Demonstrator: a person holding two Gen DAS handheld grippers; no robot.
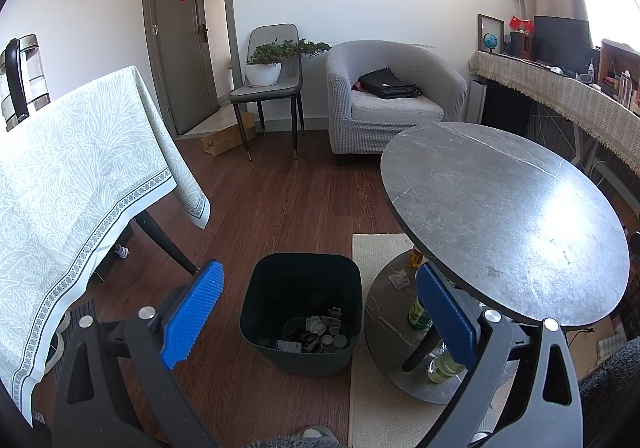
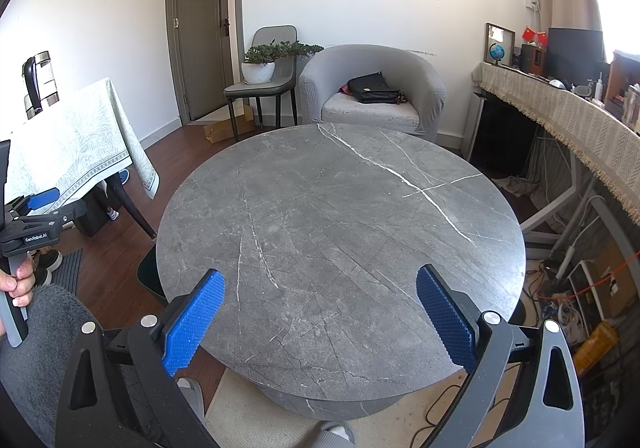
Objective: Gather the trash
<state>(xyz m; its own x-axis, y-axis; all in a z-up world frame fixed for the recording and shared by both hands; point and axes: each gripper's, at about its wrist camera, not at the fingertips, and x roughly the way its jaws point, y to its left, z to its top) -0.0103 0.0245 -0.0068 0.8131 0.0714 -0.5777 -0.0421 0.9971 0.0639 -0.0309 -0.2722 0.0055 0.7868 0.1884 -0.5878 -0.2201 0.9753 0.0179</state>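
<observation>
grey marble round table [image 2: 340,216] (white-veined), dark bin [image 1: 302,312] on wood floor [image 1: 272,204], both grippers [image 1: 320,312] [image 2: 320,322] spread, empty

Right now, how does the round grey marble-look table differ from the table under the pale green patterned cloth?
The round grey marble-look table is bare, its veined top exposed; the table under the pale green patterned cloth is covered, the cloth hanging over its edge. The round table has a lower shelf with bottles; the clothed table stands on dark slanted legs.
</observation>
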